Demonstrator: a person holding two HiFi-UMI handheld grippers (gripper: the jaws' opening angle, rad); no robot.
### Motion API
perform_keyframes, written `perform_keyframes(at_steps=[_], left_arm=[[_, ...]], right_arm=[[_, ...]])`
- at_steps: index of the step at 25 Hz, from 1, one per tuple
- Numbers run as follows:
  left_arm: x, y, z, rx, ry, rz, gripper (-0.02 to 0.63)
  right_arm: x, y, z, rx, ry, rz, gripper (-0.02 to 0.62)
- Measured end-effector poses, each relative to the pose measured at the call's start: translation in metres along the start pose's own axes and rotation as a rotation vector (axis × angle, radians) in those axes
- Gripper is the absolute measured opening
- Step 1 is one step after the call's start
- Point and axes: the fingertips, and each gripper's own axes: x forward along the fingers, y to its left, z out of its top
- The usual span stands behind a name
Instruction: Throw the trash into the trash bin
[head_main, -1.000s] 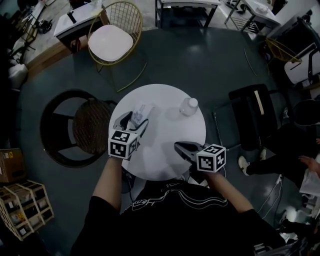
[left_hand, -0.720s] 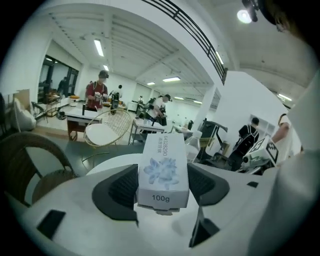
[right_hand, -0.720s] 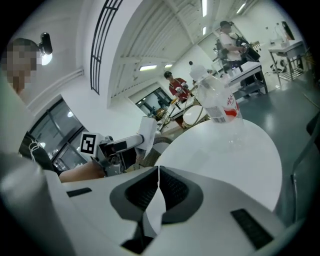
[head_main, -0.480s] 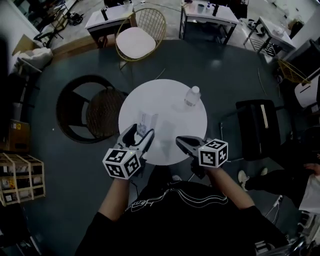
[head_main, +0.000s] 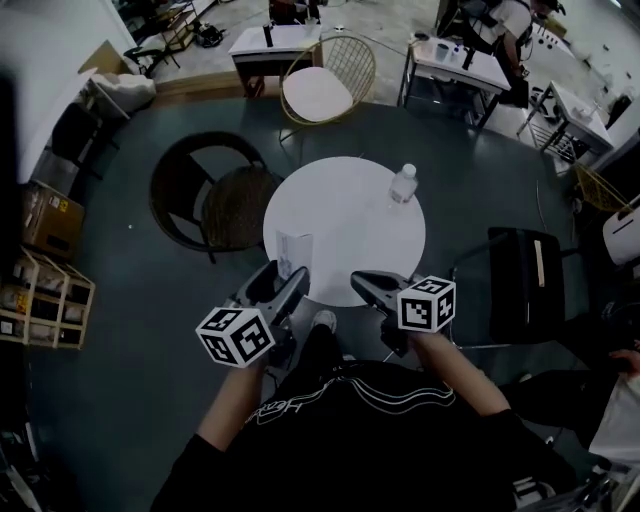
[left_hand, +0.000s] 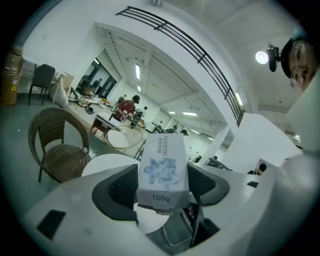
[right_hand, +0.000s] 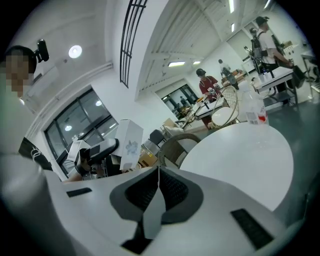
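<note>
Left gripper (head_main: 283, 284): you hold it at lower centre-left of the head view. Its jaws are parted only by the width of the box and press on its two sides.
Box (left_hand: 162, 170): a small white carton with a blue flower print and "100g" on its end. It stands upright between the left jaws. In the head view it shows over the lower left rim of the table (head_main: 350, 235).
Right gripper (right_hand: 159, 187): your jaws are pressed together, pad against pad, with nothing between them. It sits at the table's lower right rim.
Bottle (head_main: 402, 184): clear plastic, upright at the upper right of the table, well apart from both grippers.
Wicker chair (head_main: 235, 205): dark, just beside the table's left edge.
Table contact: I cannot tell whether the box touches the top.
</note>
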Motion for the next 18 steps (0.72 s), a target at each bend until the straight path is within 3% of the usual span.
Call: perform_keyframes(at_steps=[8, 18], left_arm=[[-0.075, 0.043, 0.000, -0.049, -0.110, 0.144, 0.301], [-0.141, 0.156, -0.006, -0.184, -0.132, 0.297, 0.301]], right_arm=[[0.047, 0.047, -0.011, -0.087, 0.094, 0.090, 0.035], [0.168, 0.080, -0.027, -0.091, 0.245, 0.158, 0.035]])
